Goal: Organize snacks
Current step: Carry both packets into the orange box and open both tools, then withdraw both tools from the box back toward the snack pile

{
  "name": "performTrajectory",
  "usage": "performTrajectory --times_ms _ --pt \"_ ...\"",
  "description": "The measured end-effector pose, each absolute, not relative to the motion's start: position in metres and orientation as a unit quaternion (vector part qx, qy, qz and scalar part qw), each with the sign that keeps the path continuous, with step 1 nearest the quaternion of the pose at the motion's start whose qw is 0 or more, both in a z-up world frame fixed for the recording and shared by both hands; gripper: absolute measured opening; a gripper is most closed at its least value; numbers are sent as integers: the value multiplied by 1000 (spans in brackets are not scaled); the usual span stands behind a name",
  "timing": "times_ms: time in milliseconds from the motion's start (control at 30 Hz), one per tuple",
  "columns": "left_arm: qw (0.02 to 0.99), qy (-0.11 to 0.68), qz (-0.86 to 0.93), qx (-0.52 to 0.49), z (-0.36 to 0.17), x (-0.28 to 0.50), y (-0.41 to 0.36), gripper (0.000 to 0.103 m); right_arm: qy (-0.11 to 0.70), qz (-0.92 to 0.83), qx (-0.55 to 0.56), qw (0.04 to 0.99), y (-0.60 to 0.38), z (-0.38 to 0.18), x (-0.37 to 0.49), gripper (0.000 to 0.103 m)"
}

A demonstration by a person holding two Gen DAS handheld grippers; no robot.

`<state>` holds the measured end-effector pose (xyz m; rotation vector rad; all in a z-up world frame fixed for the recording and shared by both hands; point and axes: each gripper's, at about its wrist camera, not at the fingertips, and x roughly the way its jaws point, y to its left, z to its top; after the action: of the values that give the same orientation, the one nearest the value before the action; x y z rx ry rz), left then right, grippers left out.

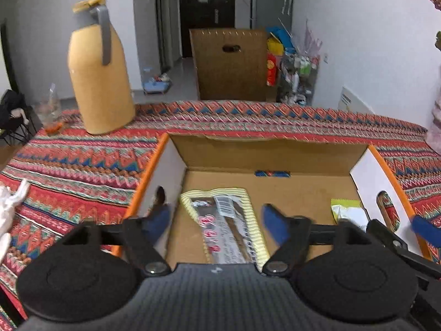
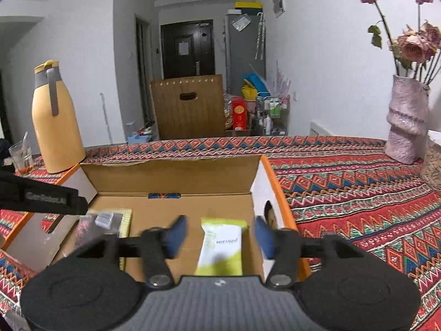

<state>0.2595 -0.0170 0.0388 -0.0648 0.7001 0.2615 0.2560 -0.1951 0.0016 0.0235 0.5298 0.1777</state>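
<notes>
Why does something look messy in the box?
Nothing is spilled or broken. The striped snack packet lies slanted on the floor of the cardboard box, and the green-and-white packet sits apart near the right wall. The box's back edge looks slightly ragged.

A tall yellow thermos jug (image 2: pixel 56 127) is standing on the patterned red woven tablecloth (image 2: pixel 358 193); a pink ceramic vase (image 2: pixel 405 127) is holding dried roses (image 2: pixel 413 44).

A white-walled room behind a table under a red patterned woven cloth (image 2: pixel 358 193)

A dark panelled door (image 2: pixel 187 48) stood at the far end of a pale-floored passage, beside a tall grey cabinet (image 2: pixel 245 52). A brown slatted wooden chair back (image 2: pixel 187 107) faced the table; a cluttered wire rack (image 2: pixel 271 115) lined the right-hand wall.
</notes>
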Motion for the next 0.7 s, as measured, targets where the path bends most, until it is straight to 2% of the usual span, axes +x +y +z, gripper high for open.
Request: performTrajectory --times_ms 33,67,167,700 --pt "932 336 133 -30 41 256 -17 93 258 87 15 962 -196 3 255 85" --pt "933 331 135 -32 44 253 -16 100 255 89 19 963 -198 5 253 89" --pt "939 312 138 -37 53 241 -15 103 243 96 31 965 -201 11 247 103" --pt "950 293 88 -58 75 183 -9 103 221 78 12 972 -207 41 190 103"
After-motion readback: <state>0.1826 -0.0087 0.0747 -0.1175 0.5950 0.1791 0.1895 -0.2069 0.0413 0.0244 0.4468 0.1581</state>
